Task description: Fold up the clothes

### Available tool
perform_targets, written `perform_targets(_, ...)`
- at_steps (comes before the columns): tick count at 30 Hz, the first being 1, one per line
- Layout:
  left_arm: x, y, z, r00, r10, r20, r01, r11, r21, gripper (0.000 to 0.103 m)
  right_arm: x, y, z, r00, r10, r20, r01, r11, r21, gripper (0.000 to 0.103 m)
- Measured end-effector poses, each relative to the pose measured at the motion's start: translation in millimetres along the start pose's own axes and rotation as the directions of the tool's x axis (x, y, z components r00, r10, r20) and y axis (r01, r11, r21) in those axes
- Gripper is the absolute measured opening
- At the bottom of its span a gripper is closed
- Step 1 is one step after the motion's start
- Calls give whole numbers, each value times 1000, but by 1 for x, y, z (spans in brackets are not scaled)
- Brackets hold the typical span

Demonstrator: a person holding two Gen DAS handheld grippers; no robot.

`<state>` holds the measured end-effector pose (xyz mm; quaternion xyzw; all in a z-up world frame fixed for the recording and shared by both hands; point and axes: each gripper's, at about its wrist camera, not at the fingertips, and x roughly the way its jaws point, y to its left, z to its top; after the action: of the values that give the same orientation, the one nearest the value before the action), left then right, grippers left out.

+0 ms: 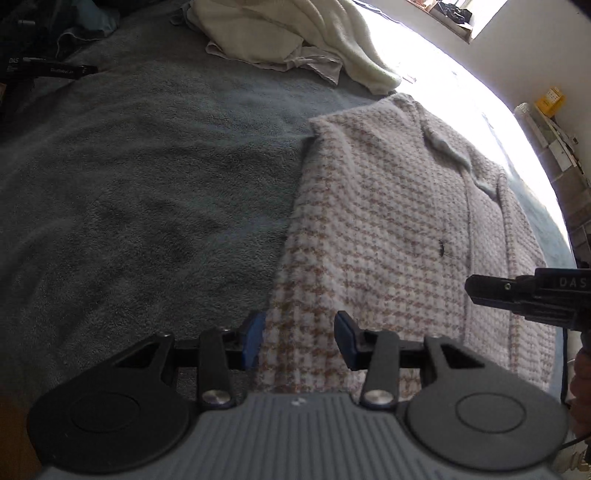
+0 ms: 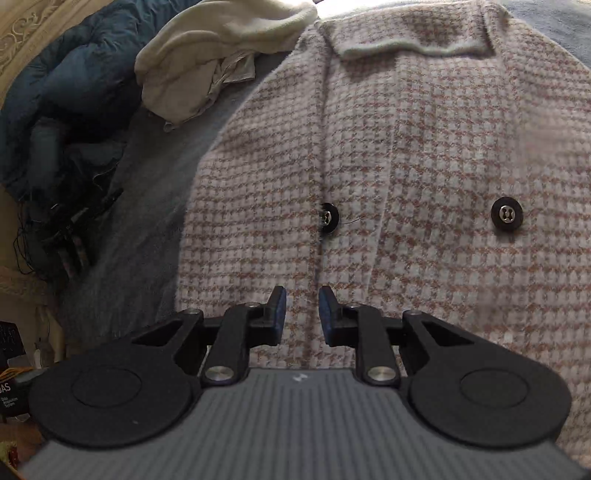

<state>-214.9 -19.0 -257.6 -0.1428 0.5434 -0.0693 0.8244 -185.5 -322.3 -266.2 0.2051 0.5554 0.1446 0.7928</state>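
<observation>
A pink and white houndstooth coat (image 1: 388, 229) lies flat on the grey blanket (image 1: 147, 184), collar (image 2: 410, 44) at the far end, with two black buttons (image 2: 506, 215) on its front. My left gripper (image 1: 300, 338) hovers over the coat's near left edge, jaws partly apart, with fabric showing in the gap but not pinched. My right gripper (image 2: 302, 314) hangs above the front seam (image 2: 319, 258) below the left button, jaws a narrow gap apart and nothing pressed between them. It also reaches in from the right as a black gripper (image 1: 480, 291) over the coat in the left wrist view.
A crumpled cream garment (image 1: 295, 33) lies at the far end of the bed, next to a dark blue duvet (image 2: 74, 81). Cables and black gear (image 2: 70, 236) sit off the bed's left side. A bright window (image 1: 443, 74) and shelves (image 1: 554, 129) stand to the right.
</observation>
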Motion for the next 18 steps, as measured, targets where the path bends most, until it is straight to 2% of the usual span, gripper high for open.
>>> perform_targets(4, 14, 11, -9, 999, -45, -11, 45, 999, 11, 47, 18, 22, 19, 999, 49, 2, -49, 997, -56, 23)
perform_targets(10, 20, 28, -40, 991, -136, -18, 135, 990, -30, 47, 56, 51, 36, 995, 104, -6, -104, 985, -139, 28)
perform_targets(14, 16, 39, -64, 979, -200, -42, 195, 975, -106, 47, 85, 48, 19, 994, 80, -70, -90, 985, -146, 31)
perform_targets(18, 12, 45, -79, 968, -250, -33, 242, 958, -154, 47, 78, 35, -5, 990, 95, -107, -105, 991, -88, 31)
